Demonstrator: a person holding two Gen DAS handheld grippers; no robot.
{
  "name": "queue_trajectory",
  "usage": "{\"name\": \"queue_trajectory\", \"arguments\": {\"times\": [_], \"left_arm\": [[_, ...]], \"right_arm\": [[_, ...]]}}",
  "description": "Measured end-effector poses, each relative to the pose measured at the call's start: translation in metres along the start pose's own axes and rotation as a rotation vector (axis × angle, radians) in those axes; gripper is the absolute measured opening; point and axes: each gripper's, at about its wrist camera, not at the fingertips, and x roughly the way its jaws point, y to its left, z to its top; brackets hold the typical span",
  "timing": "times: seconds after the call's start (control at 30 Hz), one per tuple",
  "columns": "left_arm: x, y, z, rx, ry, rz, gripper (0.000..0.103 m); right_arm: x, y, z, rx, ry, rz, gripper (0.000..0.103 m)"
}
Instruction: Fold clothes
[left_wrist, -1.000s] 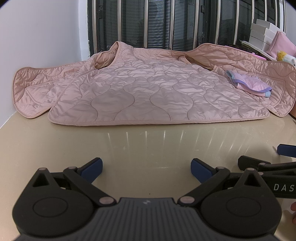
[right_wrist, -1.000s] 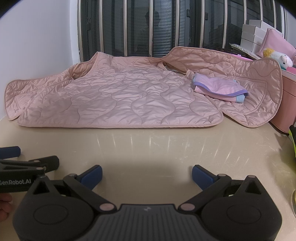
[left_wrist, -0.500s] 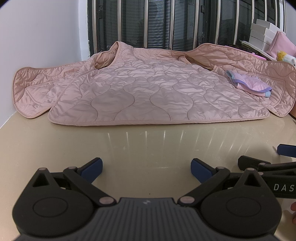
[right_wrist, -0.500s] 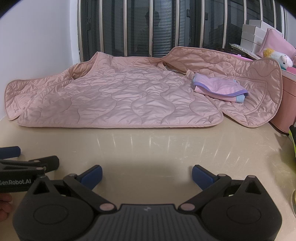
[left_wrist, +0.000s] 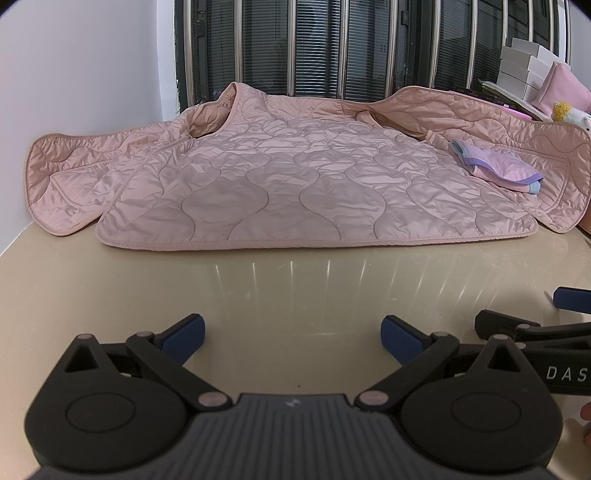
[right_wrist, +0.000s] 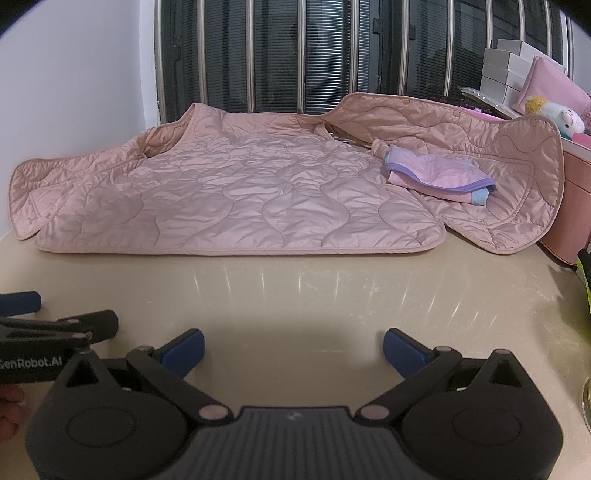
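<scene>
A pink quilted jacket (left_wrist: 288, 184) (right_wrist: 240, 192) lies spread flat, back up, across the far half of the beige table, its front panels flung out to both sides. A small folded pink and lilac garment (left_wrist: 495, 168) (right_wrist: 439, 175) rests on the jacket's right part. My left gripper (left_wrist: 291, 334) stands open over bare tabletop, well short of the jacket's hem, with nothing between its blue-tipped fingers. My right gripper (right_wrist: 293, 345) is likewise open and empty, just to the right of the left one. Each gripper's side shows at the edge of the other's view.
The beige table (left_wrist: 295, 280) (right_wrist: 314, 291) meets a white wall on the left and a barred window behind. At the right stand white boxes (right_wrist: 506, 70), a pink cushion (right_wrist: 554, 88), a plush toy (right_wrist: 554, 114) and a pink box (right_wrist: 569, 206). A yellow-green item (right_wrist: 585, 273) pokes in.
</scene>
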Motion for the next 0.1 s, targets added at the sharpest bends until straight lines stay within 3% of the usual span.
{"name": "queue_trajectory", "arguments": {"times": [0.1], "left_arm": [[-0.0001, -0.0003, 0.0, 0.0, 0.0, 0.0, 0.102]], "right_arm": [[0.0, -0.0003, 0.0, 0.0, 0.0, 0.0, 0.103]]}}
